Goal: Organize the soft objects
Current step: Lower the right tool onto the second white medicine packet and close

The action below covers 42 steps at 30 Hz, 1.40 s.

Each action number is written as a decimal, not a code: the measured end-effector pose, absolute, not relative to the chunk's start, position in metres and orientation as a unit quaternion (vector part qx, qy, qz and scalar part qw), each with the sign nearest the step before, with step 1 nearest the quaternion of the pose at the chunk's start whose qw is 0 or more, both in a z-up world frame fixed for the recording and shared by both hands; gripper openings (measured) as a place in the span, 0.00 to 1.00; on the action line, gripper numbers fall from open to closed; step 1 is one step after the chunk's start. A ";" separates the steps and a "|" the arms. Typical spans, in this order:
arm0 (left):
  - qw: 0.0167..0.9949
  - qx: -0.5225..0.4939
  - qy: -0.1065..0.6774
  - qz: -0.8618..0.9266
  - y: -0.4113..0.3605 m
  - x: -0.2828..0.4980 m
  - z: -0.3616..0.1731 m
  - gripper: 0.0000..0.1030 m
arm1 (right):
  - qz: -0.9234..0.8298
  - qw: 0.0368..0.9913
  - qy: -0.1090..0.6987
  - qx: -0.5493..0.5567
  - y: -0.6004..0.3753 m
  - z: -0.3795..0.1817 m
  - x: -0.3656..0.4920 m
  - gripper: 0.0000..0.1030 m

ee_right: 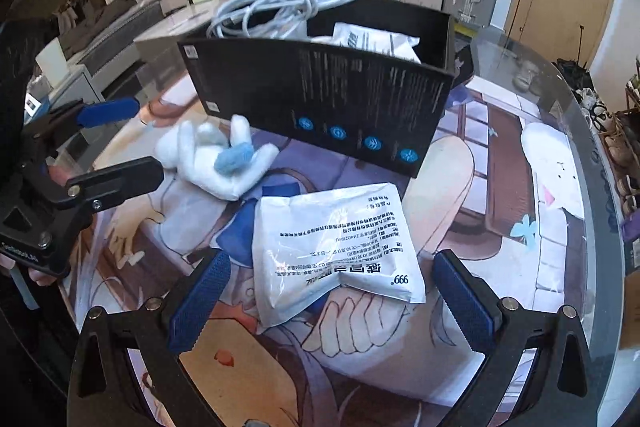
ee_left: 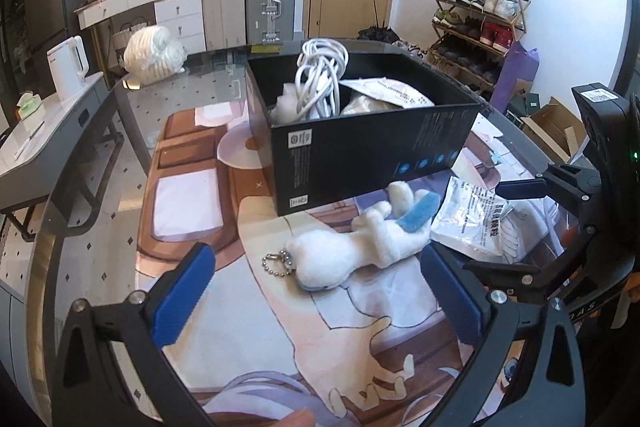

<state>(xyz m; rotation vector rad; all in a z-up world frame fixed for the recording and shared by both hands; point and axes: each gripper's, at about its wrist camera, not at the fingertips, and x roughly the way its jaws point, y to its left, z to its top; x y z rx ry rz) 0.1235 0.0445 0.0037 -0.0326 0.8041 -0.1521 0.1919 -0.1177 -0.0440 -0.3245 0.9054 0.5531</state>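
A white plush toy [ee_left: 352, 243] with a blue patch and a bead chain lies on the printed mat in front of a black box [ee_left: 360, 155]. My left gripper [ee_left: 320, 291] is open and hovers just short of the plush. A white soft packet [ee_right: 336, 251] lies on the mat. My right gripper [ee_right: 332, 307] is open around the near end of the packet. The plush [ee_right: 216, 159] and the box [ee_right: 320, 107] show in the right wrist view too. The box holds a white coiled cable [ee_left: 320, 79] and another packet [ee_left: 384, 95].
The round glass table [ee_left: 100, 227] carries the printed mat. A white wool bundle [ee_left: 154, 55] sits at its far edge. Beyond stand suitcases [ee_left: 248, 7], a dresser, a kettle [ee_left: 68, 67] on a side table and a shoe rack [ee_left: 480, 15].
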 end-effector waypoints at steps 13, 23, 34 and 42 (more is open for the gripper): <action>0.903 -0.021 0.422 -0.073 0.048 0.136 -0.008 1.00 | 0.259 0.851 0.428 -0.161 -0.112 -0.046 0.199 1.00; 0.900 -0.029 0.428 -0.078 0.046 0.142 -0.009 1.00 | 0.273 0.851 0.416 -0.165 -0.114 -0.041 0.192 0.75; 0.894 -0.043 0.438 -0.082 0.048 0.146 -0.014 1.00 | 0.287 0.853 0.401 -0.170 -0.117 -0.039 0.182 0.60; 0.890 -0.054 0.443 -0.091 0.047 0.150 -0.015 0.99 | 0.290 0.853 0.401 -0.166 -0.122 -0.040 0.179 0.60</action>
